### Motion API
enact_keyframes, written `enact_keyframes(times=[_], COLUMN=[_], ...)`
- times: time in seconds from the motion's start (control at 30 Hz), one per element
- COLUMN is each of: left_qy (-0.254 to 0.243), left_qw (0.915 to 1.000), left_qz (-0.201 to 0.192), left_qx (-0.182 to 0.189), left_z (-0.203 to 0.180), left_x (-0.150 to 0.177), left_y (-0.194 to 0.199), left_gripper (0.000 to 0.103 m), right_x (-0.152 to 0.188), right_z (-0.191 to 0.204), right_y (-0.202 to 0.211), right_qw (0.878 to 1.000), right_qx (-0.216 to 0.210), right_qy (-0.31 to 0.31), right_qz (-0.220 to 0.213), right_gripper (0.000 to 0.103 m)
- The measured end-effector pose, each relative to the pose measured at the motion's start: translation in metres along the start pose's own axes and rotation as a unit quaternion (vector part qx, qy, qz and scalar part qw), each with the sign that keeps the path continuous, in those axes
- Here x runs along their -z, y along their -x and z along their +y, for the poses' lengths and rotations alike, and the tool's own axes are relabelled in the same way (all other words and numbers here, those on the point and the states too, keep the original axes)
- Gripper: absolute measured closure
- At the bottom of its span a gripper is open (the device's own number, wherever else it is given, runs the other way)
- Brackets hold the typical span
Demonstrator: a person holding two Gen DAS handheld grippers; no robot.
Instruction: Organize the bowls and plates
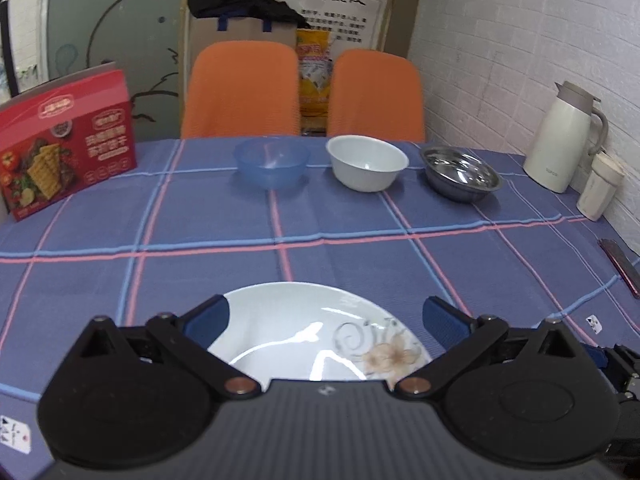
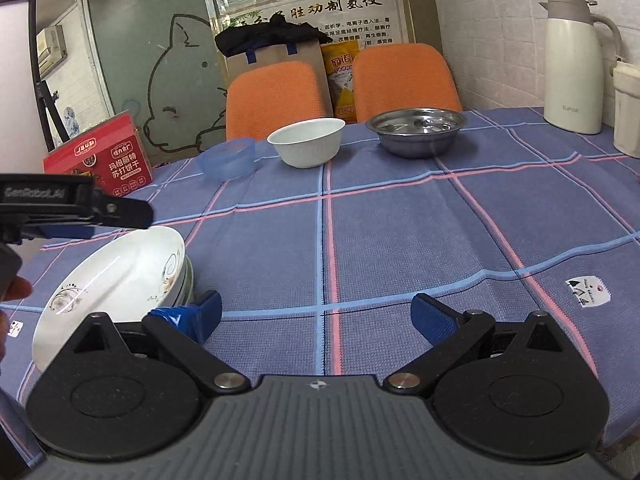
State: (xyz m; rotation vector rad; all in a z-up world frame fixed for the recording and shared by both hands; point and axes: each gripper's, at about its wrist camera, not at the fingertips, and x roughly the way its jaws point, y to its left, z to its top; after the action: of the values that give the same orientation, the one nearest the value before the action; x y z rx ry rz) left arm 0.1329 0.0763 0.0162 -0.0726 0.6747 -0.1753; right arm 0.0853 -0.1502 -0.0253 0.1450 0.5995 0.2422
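A white plate with a flower pattern (image 1: 304,332) lies just below my left gripper (image 1: 326,320), whose blue fingers stand wide open on either side of it. In the right wrist view this plate (image 2: 116,276) leans tilted on a small stack of plates, with the left gripper (image 2: 132,216) hovering over its far rim. My right gripper (image 2: 318,314) is open over bare tablecloth, right of the stack and holding nothing. At the table's far side stand a blue plastic bowl (image 1: 272,166), a white bowl (image 1: 366,162) and a steel bowl (image 1: 460,174) in a row.
A red cracker box (image 1: 64,148) stands at the far left. A white thermos jug (image 1: 560,140) and a cup (image 1: 598,188) sit by the right wall, and a dark flat object (image 1: 620,268) lies near the right edge. Two orange chairs (image 1: 240,88) stand behind the table.
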Motion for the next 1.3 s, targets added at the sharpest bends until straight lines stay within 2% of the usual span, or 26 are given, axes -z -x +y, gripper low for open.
enact_keyframes(times=[0.07, 0.17, 0.23, 0.37, 0.53, 0.77, 0.9, 1.13, 1.3], left_qy=[-0.023, -0.058, -0.070, -0.063, -0.063, -0.040, -0.041, -0.042, -0.041], left_qw=[0.9997, 0.9966, 0.9946, 0.9953, 0.9947, 0.9991, 0.9989, 0.9964, 0.9934], left_qz=[0.010, 0.027, 0.031, 0.036, 0.043, 0.013, 0.009, 0.024, 0.041], left_qx=[0.002, -0.051, -0.071, -0.064, -0.069, -0.002, 0.020, 0.070, 0.099], left_z=[-0.016, -0.030, -0.029, -0.017, -0.014, -0.021, -0.033, -0.074, -0.106], left_x=[-0.003, 0.000, 0.004, 0.011, 0.015, -0.009, -0.029, -0.085, -0.126], left_y=[-0.018, -0.041, -0.046, -0.046, -0.047, -0.027, -0.034, -0.085, -0.142], left_gripper=[0.000, 0.000, 0.000, 0.000, 0.000, 0.000, 0.000, 0.000, 0.000], right_x=[0.001, 0.001, -0.001, -0.002, -0.003, -0.021, -0.043, -0.089, -0.112], right_z=[-0.003, -0.009, -0.015, -0.021, -0.013, -0.031, -0.054, -0.096, -0.123], right_y=[0.003, 0.010, 0.013, 0.009, 0.009, 0.007, 0.003, -0.024, -0.058], right_qw=[1.000, 1.000, 1.000, 0.999, 1.000, 1.000, 1.000, 0.997, 0.995], right_qx=[-0.007, -0.006, -0.002, -0.007, -0.020, -0.013, 0.014, 0.069, 0.078], right_qy=[-0.001, -0.004, -0.012, -0.030, -0.014, -0.018, -0.007, 0.037, 0.060], right_qz=[0.001, -0.008, -0.013, -0.009, -0.008, -0.018, -0.025, -0.025, -0.002], right_gripper=[0.014, 0.014, 0.014, 0.014, 0.014, 0.014, 0.014, 0.014, 0.014])
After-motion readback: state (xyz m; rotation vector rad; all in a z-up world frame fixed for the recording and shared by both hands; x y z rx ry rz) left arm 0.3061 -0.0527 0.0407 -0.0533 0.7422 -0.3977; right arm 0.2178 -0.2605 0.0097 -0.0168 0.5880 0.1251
